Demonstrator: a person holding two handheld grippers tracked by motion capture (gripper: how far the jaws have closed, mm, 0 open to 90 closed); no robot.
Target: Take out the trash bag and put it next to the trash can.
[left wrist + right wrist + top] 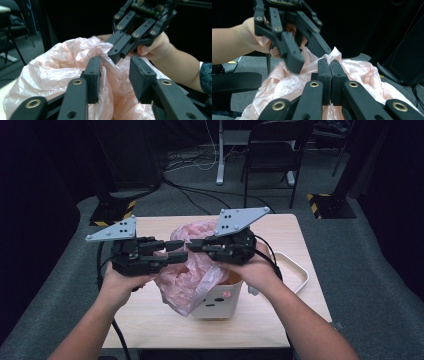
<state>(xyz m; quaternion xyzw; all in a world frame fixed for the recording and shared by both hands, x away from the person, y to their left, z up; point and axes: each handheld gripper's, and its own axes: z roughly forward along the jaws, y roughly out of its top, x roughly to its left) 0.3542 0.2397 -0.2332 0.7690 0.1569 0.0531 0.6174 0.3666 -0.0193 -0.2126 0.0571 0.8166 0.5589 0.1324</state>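
While the right claw (192, 245) pinches the thin pink bag (192, 270) tight at its top edge, the left claw (181, 251) stands partly wide, with a fold of the bag between its pads but not squeezed. Both claws meet in the middle of the high view, above a small white bin (220, 301) on the table (280, 227). The bag hangs out of the bin and spills over its left side. Only one claw has a real hold, so the bag could slip or sag back down. A hard pull could tear the thin plastic. A tug to the side could also tip the light bin over, or push it toward the white tray (295, 270) at the right
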